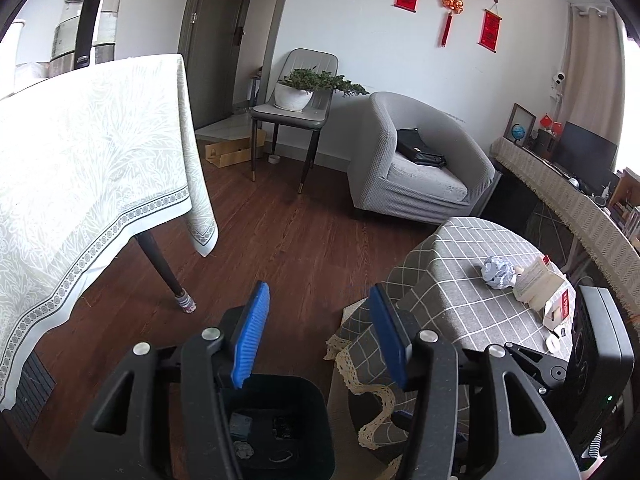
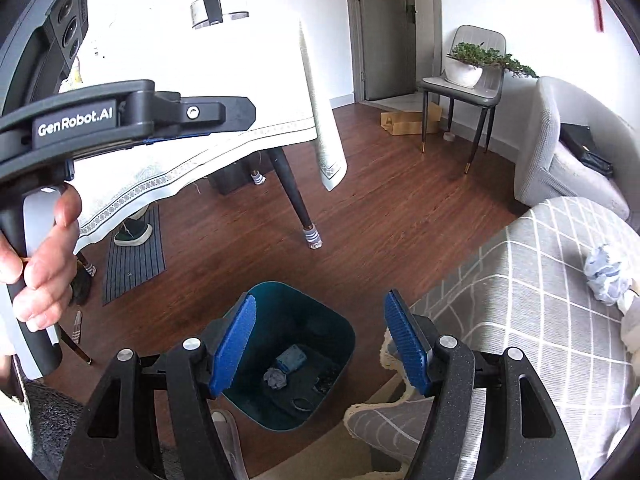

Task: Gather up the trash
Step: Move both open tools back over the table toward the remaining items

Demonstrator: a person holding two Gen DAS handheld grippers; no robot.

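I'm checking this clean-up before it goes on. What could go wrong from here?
1. The crumpled paper ball lies right against the open booklet on the checked tablecloth; an open claw may grab or shove the booklet too.
2. The lace edge of that cloth hangs loose beside the bin; a claw could snag it.
3. The bin stands low on the floor, so a drop from table height could miss it.
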